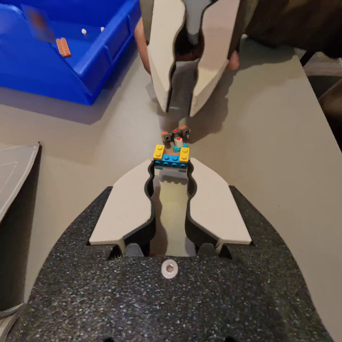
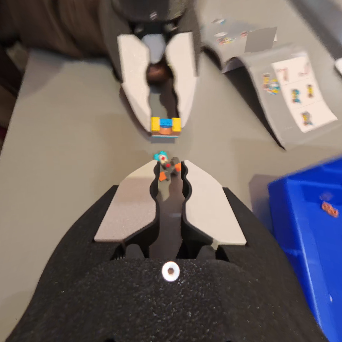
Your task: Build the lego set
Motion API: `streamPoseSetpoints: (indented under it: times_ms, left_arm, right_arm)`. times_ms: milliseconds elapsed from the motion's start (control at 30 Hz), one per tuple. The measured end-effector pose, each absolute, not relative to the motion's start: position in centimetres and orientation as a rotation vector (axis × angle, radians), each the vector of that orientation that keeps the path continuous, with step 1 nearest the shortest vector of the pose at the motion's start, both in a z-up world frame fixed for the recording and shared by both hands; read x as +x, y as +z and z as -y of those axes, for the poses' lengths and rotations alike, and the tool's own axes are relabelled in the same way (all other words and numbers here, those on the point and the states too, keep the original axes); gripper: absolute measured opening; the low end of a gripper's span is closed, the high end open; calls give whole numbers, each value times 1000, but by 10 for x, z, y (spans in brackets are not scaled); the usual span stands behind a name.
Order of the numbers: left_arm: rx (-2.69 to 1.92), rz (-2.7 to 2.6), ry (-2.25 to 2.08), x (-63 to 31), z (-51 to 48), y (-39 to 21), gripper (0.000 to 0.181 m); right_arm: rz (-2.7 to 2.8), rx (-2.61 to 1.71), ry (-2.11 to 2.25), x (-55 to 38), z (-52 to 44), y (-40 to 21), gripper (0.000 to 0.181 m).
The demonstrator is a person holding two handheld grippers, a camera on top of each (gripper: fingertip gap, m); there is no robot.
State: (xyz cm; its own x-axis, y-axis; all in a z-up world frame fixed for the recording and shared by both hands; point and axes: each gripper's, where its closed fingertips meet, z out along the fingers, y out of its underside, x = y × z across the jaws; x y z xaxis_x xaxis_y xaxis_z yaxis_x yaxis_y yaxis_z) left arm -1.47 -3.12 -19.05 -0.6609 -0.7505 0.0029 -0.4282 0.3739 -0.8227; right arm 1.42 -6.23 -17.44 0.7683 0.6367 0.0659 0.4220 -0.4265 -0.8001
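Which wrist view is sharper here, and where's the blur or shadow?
Left wrist view: sharper; yellow-blue base between the left gripper tips is crisp, the blue bin and right gripper smear, and hard shadows fall on the table. Right wrist view: soft all over; grey-orange piece, booklet and bin edge are blurred.

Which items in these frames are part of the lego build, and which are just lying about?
In use:
- yellow-and-blue brick base, clamped by left gripper
- small grey-orange piece between right gripper fingers
- open picture instruction booklet

Lying about:
- blue plastic bin with orange plate
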Motion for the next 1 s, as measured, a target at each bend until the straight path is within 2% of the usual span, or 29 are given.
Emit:
streamPoseSetpoints:
  times_ms: [200,500,700,1000]
  left_arm:
    - [-1049,-2273,-1170,-14,27,-193,34]
    - [-1053,-2290,-1166,-17,23,-195,34]
    - [-1051,-2302,-1173,-19,23,-196,34]
    - [-1054,-2304,-1165,-19,23,-197,34]
  right_arm:
    - [1233,-2197,88,1,60,-197,21]
    - [1571,-2325,96,-3,54,-199,11]
    - [1631,-2407,138,-5,53,-204,7]
    - [1616,-2417,161,-7,58,-203,9]
